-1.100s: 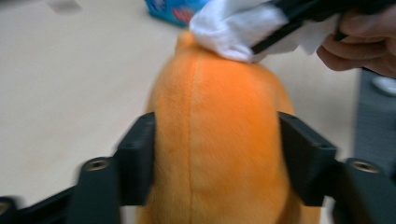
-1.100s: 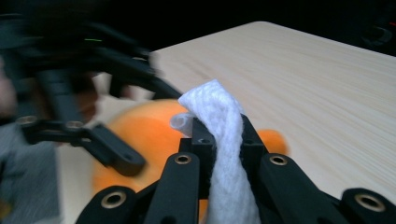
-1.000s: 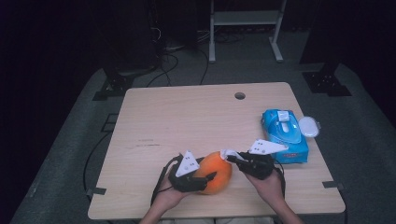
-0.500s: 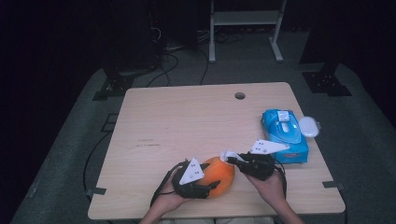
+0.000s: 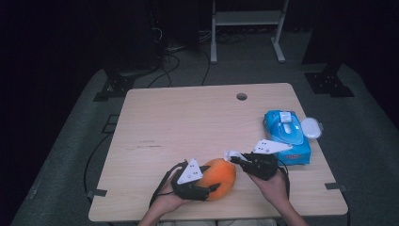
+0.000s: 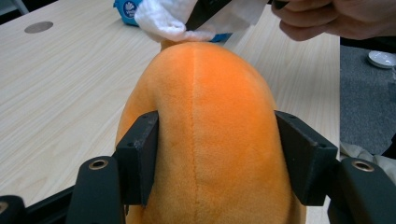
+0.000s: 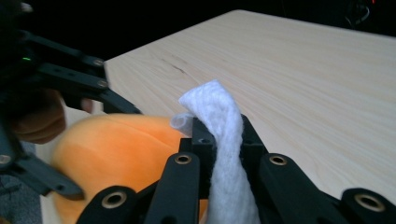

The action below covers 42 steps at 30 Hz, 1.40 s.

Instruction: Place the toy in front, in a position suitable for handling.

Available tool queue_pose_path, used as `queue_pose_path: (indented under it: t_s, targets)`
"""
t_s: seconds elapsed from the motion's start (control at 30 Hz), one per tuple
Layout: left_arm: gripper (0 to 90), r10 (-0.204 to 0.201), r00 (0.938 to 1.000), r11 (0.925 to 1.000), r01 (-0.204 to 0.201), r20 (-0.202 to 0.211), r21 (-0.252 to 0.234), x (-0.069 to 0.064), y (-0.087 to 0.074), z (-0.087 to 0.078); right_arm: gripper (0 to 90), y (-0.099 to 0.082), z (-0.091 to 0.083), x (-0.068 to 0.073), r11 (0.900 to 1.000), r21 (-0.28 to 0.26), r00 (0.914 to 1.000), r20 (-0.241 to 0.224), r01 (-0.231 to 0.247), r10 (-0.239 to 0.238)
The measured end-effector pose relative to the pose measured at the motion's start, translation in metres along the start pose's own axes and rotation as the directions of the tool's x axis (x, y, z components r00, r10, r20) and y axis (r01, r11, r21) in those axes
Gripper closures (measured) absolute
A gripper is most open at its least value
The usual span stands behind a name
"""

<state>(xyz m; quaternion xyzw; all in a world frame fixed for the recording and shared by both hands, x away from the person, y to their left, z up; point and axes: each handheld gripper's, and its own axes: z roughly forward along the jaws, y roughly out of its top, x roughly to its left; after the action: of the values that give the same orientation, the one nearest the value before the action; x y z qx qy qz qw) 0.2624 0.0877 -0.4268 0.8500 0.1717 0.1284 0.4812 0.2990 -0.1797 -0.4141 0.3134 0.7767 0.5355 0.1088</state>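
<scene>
High view: a wooden table (image 5: 188, 122) is seen from above, with a person's two hands coming in from the bottom edge. An orange plush (image 5: 220, 176) lies near the front edge of the table, between the hands. The left gripper (image 5: 207, 188) is laid along the plush's left side, and its jaws are set around the plush. The right gripper (image 5: 234, 159) is held at the plush's upper right end, with a white wipe (image 5: 231, 154) pinched in its jaws. A blue wipe pack (image 5: 287, 134) lies to the right, near the table's right edge, its white lid (image 5: 311, 127) flipped open beside it. A round hole (image 5: 242, 96) is seen in the tabletop near the far edge.

Left gripper view: the plush (image 6: 210, 140) is seen between the two black jaws, whose pads are pressed against its sides; the jaws have just been opening a little, yet the plush is held by them. At the plush's far end the wipe (image 6: 173, 18) is touching the fabric, held by the other gripper, with the right hand (image 6: 336, 18) behind it.

Right gripper view: the jaws are pressed together on the wipe (image 7: 224, 154), which stands up between them in a folded strip. The plush (image 7: 116, 154) lies just below and behind the wipe, and the left gripper's black links are seen at the left.
</scene>
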Motion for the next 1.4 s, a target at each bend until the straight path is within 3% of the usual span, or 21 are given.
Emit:
queue_pose_path:
  t_s: [0.1, 0.2, 0.27, 0.3, 0.4, 0.47, 0.53, 0.6, 0.63, 0.7, 0.8, 0.83, 0.9, 1.0, 1.1, 1.17, 1.27, 1.33, 1.4]
  targets:
    - [36.2, 0.001, 1.0000, 1.0000, -0.001, 0.004, -0.003, 0.000, 0.000, 0.001, 81.4, 0.000, -0.005, -0.006, 0.9988, -0.013, 0.9989, -0.006, -0.047, 0.046]
    - [36.3, 0.005, 1.0000, 1.0000, -0.005, 0.008, -0.005, -0.002, 0.000, 0.002, 81.3, 0.008, -0.007, 0.013, 0.9992, -0.035, 0.9985, -0.051, 0.020, -0.022]
    - [36.4, 0.008, 1.0000, 1.0000, -0.008, 0.005, -0.002, -0.003, 0.000, 0.002, 81.4, 0.008, 0.000, 0.019, 0.9979, -0.005, 0.9970, -0.042, 0.065, -0.065]
    - [36.3, 0.005, 1.0000, 1.0000, -0.005, 0.004, 0.001, -0.002, 0.000, 0.002, 81.3, 0.004, 0.003, 0.016, 0.9980, 0.008, 0.9974, -0.037, 0.062, -0.062]
    - [36.2, 0.003, 1.0000, 1.0000, -0.003, 0.006, -0.002, -0.002, 0.000, 0.003, 81.3, -0.002, 0.003, 0.002, 0.9998, 0.015, 0.9992, -0.039, -0.010, 0.011]
    - [35.6, -0.001, 1.0000, 1.0000, 0.001, 0.002, -0.004, -0.003, 0.001, 0.004, 81.3, 0.001, -0.001, 0.008, 0.9999, 0.008, 0.9993, -0.035, 0.013, -0.012]
    - [35.1, -0.009, 1.0000, 0.9999, 0.009, 0.000, -0.008, -0.003, 0.000, 0.005, 81.4, 0.006, -0.003, 0.020, 0.9991, -0.010, 0.9968, -0.068, 0.042, -0.042]
    - [34.1, -0.014, 0.9999, 0.9999, 0.014, 0.000, -0.008, -0.002, 0.000, 0.004, 81.3, 0.007, -0.001, 0.026, 0.9969, 0.002, 0.9947, -0.066, 0.078, -0.078]
    - [32.5, -0.023, 0.9997, 0.9997, 0.023, 0.000, -0.005, -0.001, 0.001, 0.003, 81.4, 0.005, 0.000, 0.023, 0.9976, 0.007, 0.9957, -0.063, 0.070, -0.069]
    - [23.9, -0.080, 0.9968, 0.9966, 0.080, -0.001, -0.018, 0.004, 0.002, 0.002, 81.3, 0.000, 0.001, 0.014, 0.9988, 0.016, 0.9976, -0.053, 0.046, -0.045]
    - [16.7, -0.183, 0.9826, 0.9822, 0.184, 0.033, -0.037, 0.013, 0.001, 0.000, 81.3, -0.001, -0.001, 0.007, 0.9995, 0.013, 0.9987, -0.044, 0.028, -0.027]
    - [16.7, -0.188, 0.9813, 0.9814, 0.189, 0.042, -0.033, 0.014, 0.000, 0.000, 81.3, 0.000, -0.002, 0.008, 0.9992, 0.018, 0.9986, -0.038, 0.037, -0.036]
    - [16.9, -0.192, 0.9802, 0.9806, 0.194, 0.047, -0.028, 0.014, -0.001, 0.000, 81.3, 0.000, -0.001, 0.009, 0.9989, 0.020, 0.9983, -0.040, 0.043, -0.042]
    - [25.8, -0.157, 0.9875, 0.9874, 0.157, 0.015, -0.021, 0.009, 0.000, 0.002, 81.3, 0.002, -0.001, 0.014, 0.9994, 0.006, 0.9984, -0.046, 0.034, -0.034]
    - [29.0, -0.130, 0.9913, 0.9914, 0.130, -0.018, -0.018, 0.002, 0.003, 0.005, 81.3, 0.006, 0.001, 0.035, 0.9958, -0.011, 0.9933, -0.071, 0.091, -0.091]
    - [27.4, -0.124, 0.9921, 0.9922, 0.124, -0.015, -0.015, 0.002, 0.005, 0.003, 81.4, 0.006, 0.004, 0.040, 0.9922, 0.000, 0.9903, -0.062, 0.124, -0.124]
    - [14.7, -0.186, 0.9822, 0.9819, 0.187, 0.023, -0.029, 0.010, 0.004, -0.001, 81.5, 0.001, 0.004, 0.025, 0.9961, 0.011, 0.9954, -0.040, 0.087, -0.087]
    - [5.7, -0.217, 0.9761, 0.9762, 0.217, 0.014, -0.003, 0.014, 0.003, -0.001, 81.5, -0.001, 0.002, 0.016, 0.9985, 0.006, 0.9982, -0.026, 0.055, -0.055]
    - [6.6, -0.227, 0.9732, 0.9738, 0.227, 0.035, 0.003, 0.017, 0.000, 0.000, 81.5, -0.001, -0.001, 0.012, 0.9987, 0.007, 0.9986, -0.014, 0.050, -0.050]
